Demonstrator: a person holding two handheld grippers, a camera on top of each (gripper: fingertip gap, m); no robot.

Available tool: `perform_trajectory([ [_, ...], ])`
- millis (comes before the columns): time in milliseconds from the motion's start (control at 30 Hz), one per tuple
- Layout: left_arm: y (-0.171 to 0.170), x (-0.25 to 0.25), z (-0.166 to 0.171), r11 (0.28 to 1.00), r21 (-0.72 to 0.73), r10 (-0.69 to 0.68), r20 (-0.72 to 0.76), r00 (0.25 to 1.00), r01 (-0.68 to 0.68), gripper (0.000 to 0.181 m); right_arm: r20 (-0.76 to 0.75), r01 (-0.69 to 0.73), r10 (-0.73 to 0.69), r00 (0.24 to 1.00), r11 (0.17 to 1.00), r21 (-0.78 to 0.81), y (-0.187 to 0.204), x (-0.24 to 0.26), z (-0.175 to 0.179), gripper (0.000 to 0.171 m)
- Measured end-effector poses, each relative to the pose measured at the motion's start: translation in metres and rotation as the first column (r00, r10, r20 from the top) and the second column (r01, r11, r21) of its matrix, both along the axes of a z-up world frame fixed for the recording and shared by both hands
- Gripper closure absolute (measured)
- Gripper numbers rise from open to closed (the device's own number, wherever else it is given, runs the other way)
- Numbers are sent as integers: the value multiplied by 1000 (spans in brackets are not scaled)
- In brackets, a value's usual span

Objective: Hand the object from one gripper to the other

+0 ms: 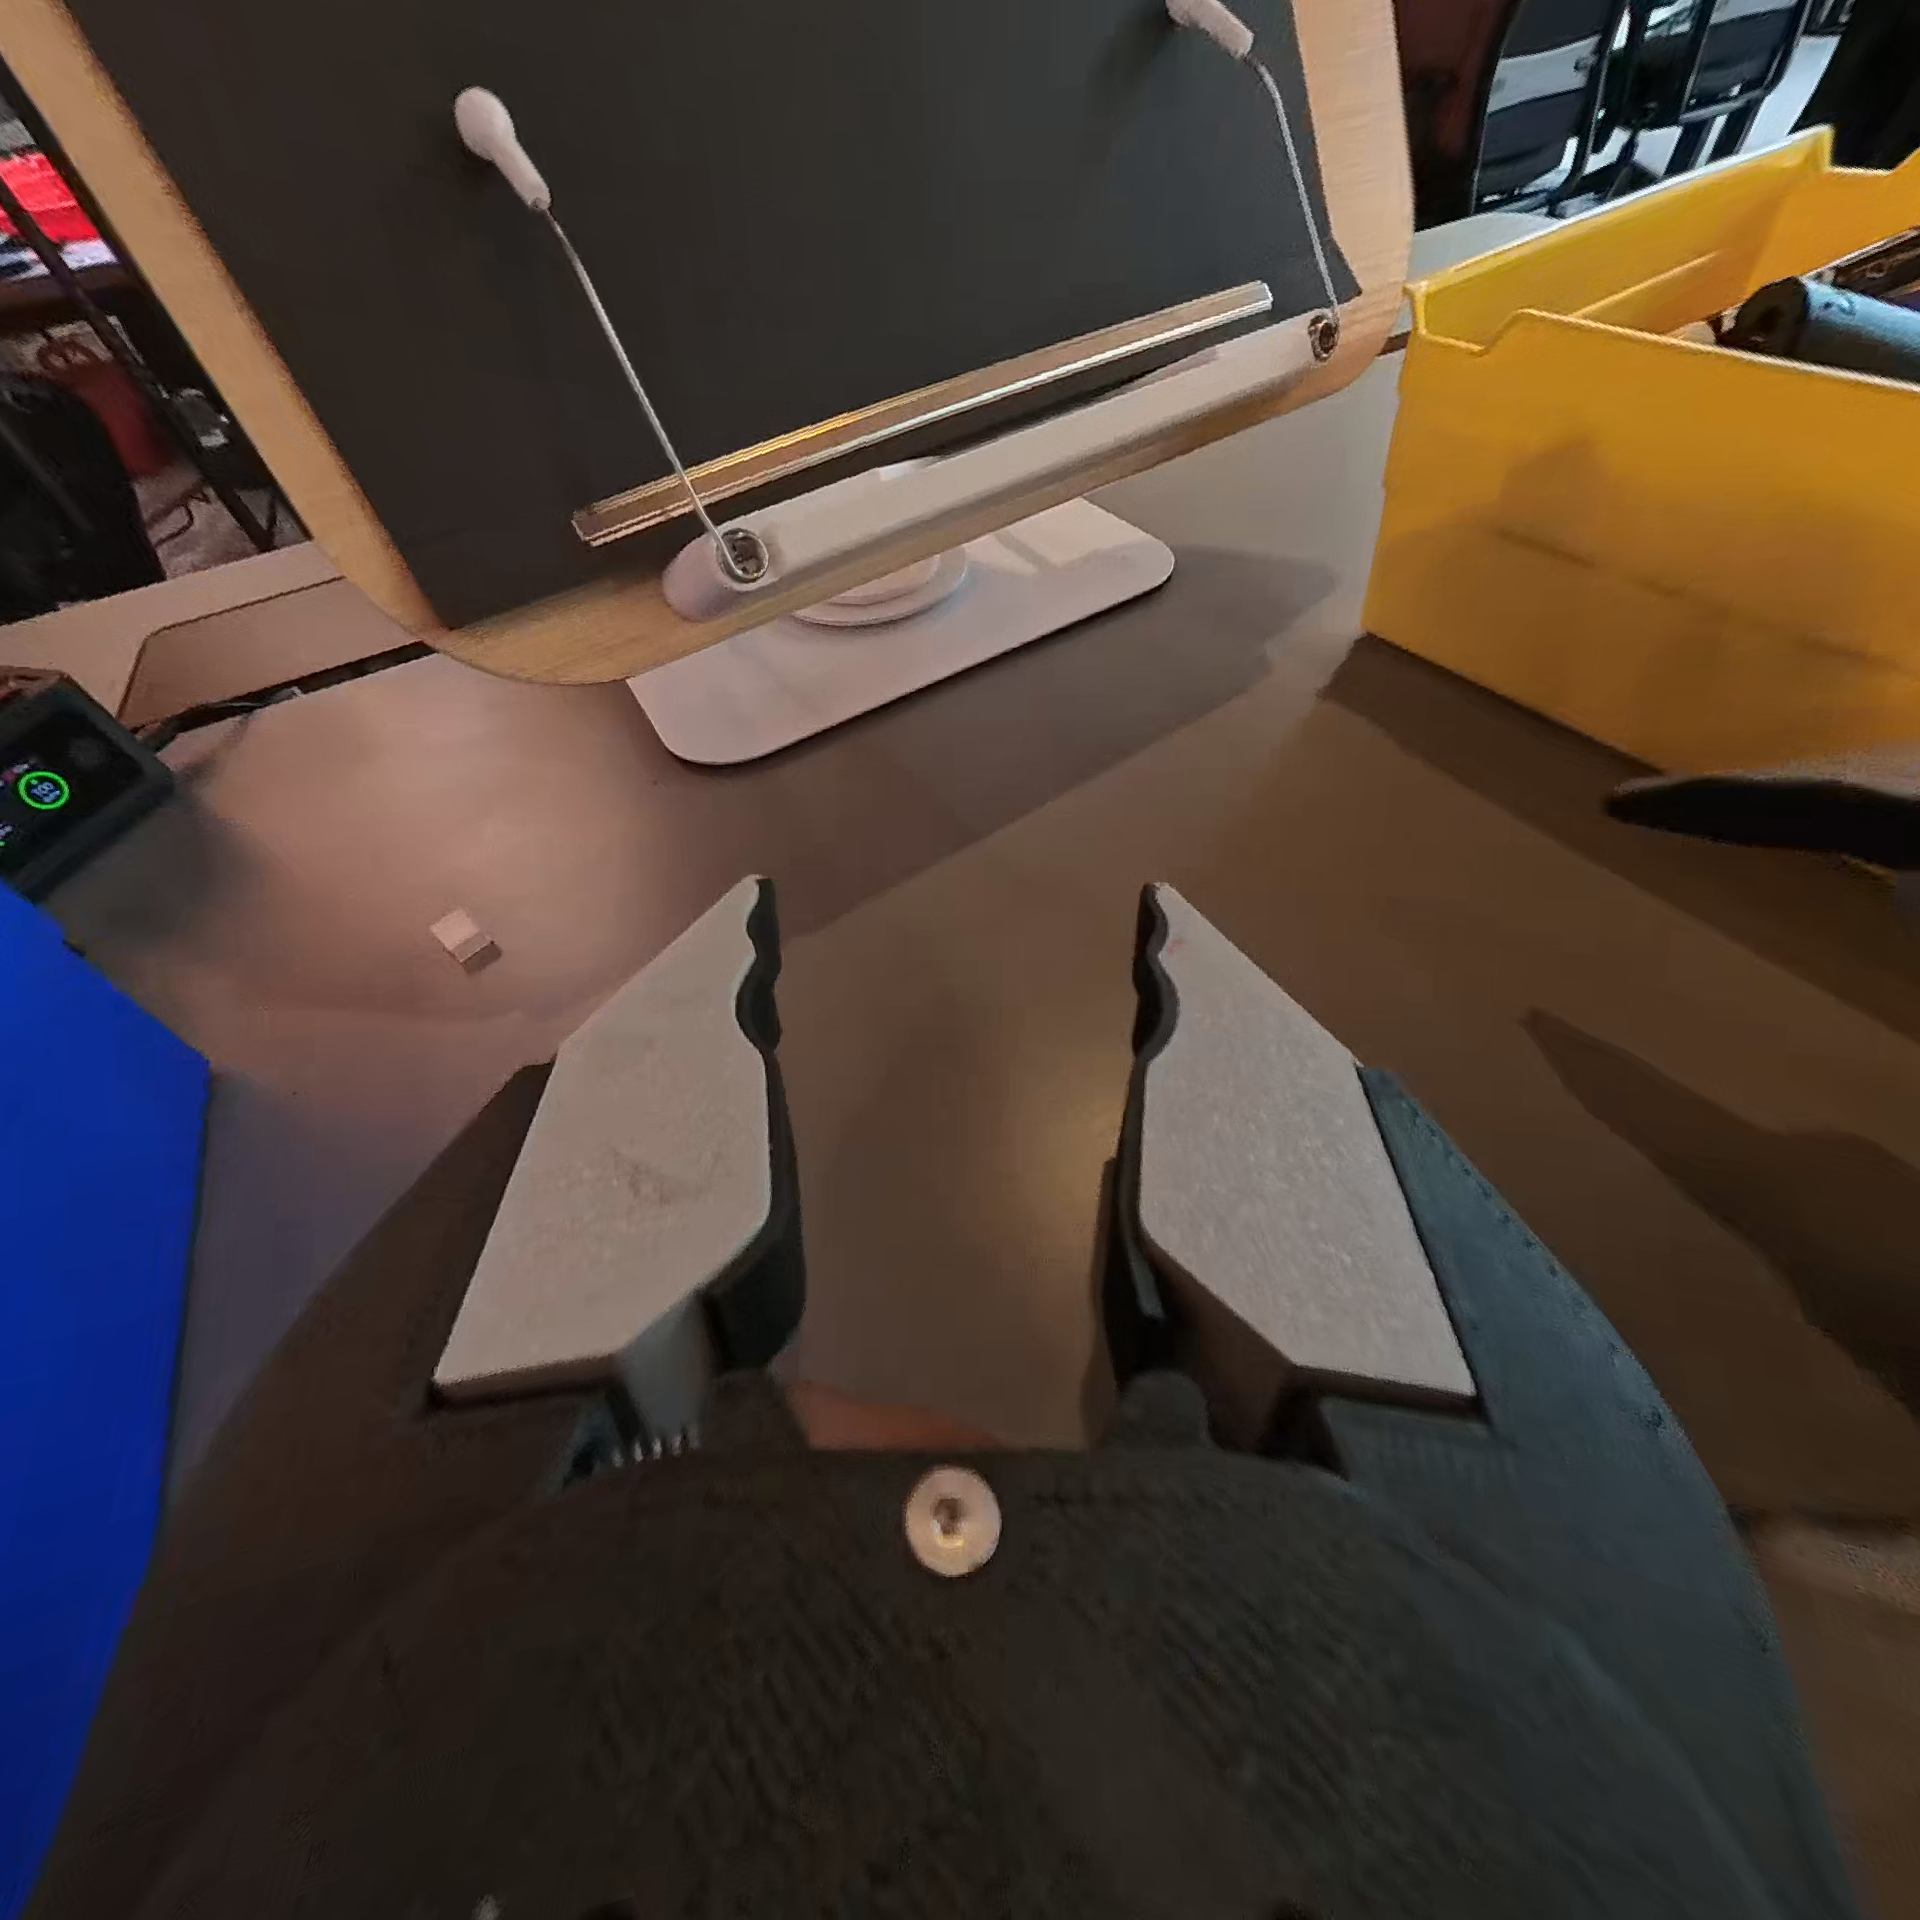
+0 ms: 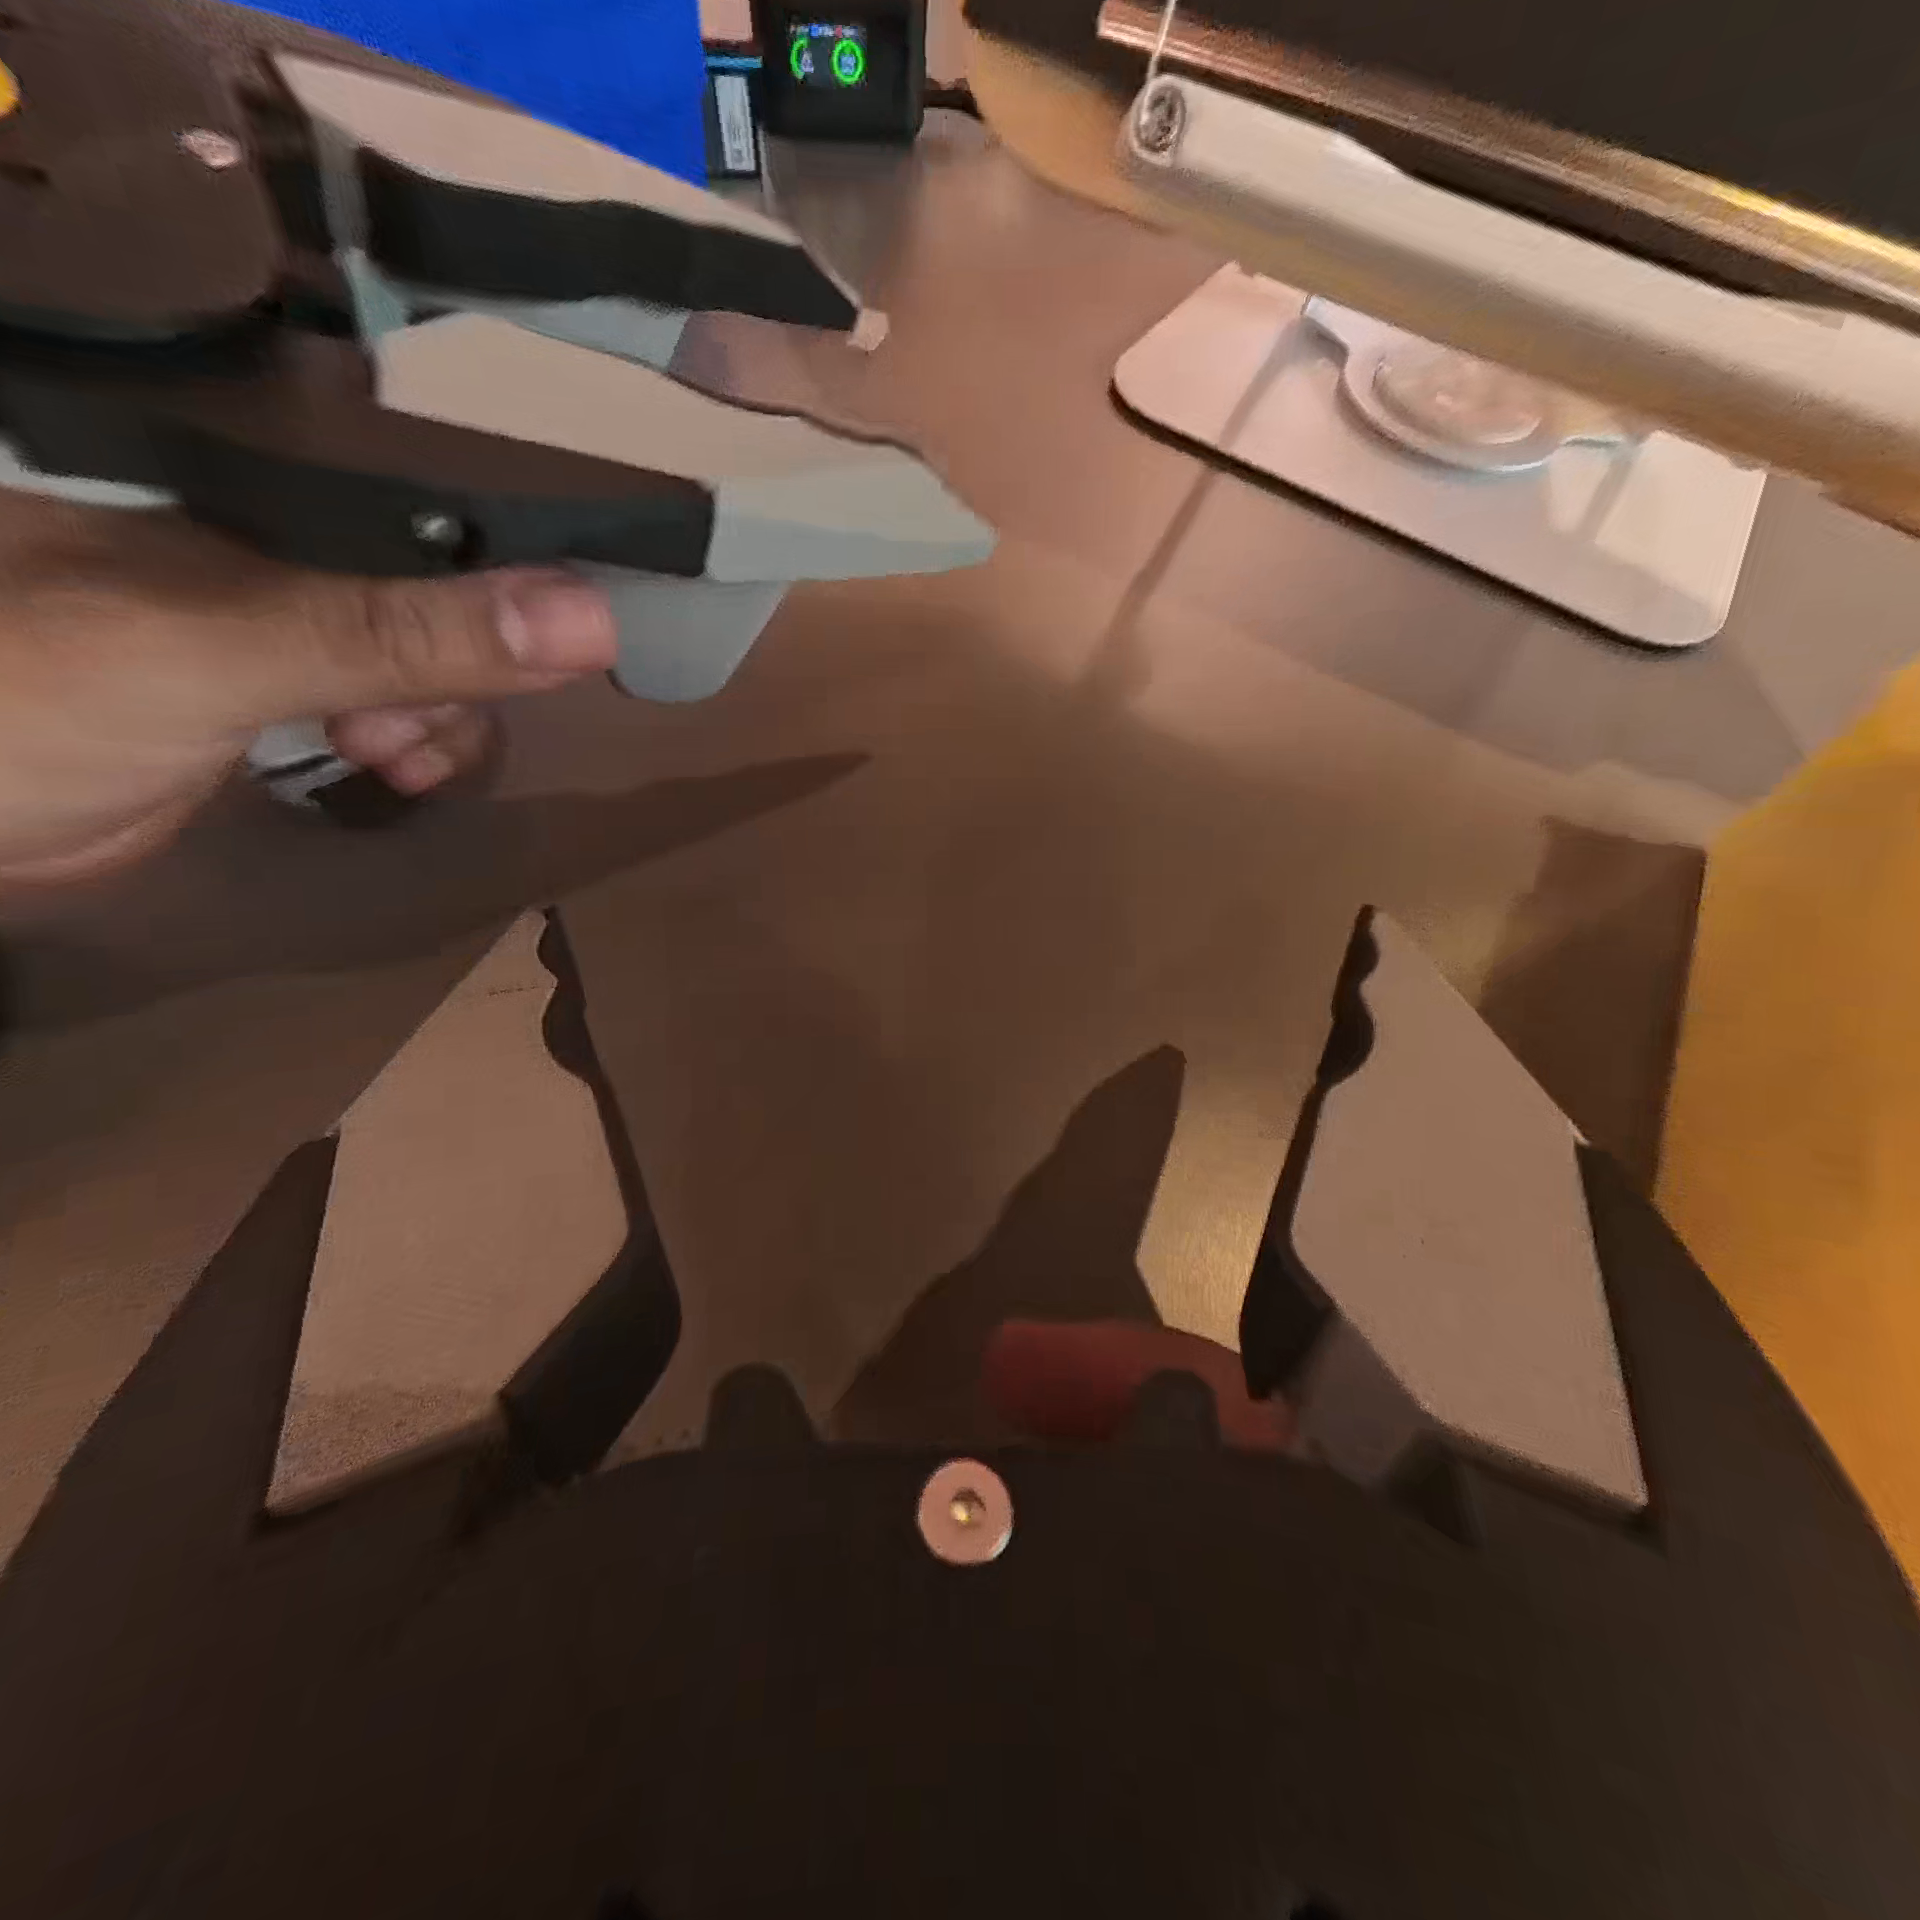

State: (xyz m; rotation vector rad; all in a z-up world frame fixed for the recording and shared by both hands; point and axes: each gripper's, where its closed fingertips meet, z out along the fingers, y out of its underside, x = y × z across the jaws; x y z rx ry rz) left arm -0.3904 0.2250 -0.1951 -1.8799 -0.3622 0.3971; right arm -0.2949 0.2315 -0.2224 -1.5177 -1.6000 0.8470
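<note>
Right gripper (image 2: 956, 925) fingers wide, left gripper (image 1: 956, 894) fingers wide (both empty), small cube (image 1: 464, 941) on table (image 1: 1039, 790)

Dark glossy desk (image 1: 1039, 831) reflecting warm light; tilted book stand (image 1: 727, 312) on white base; yellow bin (image 1: 1610, 520) right; black chairs (image 1: 1662, 83) behind.

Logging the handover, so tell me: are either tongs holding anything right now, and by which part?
Nothing is held. The left tongs and right tongs are both open and empty; the small pale cube lies on the brown table.
</note>
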Motion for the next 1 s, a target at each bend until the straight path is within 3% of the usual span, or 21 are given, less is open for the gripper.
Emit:
perform_trajectory([
  [100,-13,-9,5,999,27,46,-22,999,-45,117,31,-5,5,1000,1000,14,7,-22,-5,35],
  [233,-35,-27,3,993,-3,122,-57,991,-122,128,248,-14,-3,969,998,68,12,-43,-39,14],
  [267,-38,-29,4,991,8,134,-51,990,-134,135,267,-24,17,964,999,24,8,-44,-42,18],
  [367,-46,-34,11,984,57,170,-59,984,-167,157,309,-32,52,950,997,-69,5,-44,-49,21],
  [567,-54,-40,16,964,63,267,-143,953,-260,181,316,27,-6,949,998,-63,9,-41,-50,19],
  [833,-65,-47,27,929,121,369,-202,907,-351,181,326,82,-57,944,995,-64,9,-34,-51,14],
  [1000,-42,-65,31,930,133,365,-231,902,-343,181,328,92,-66,942,994,-64,8,-35,-51,14],
])
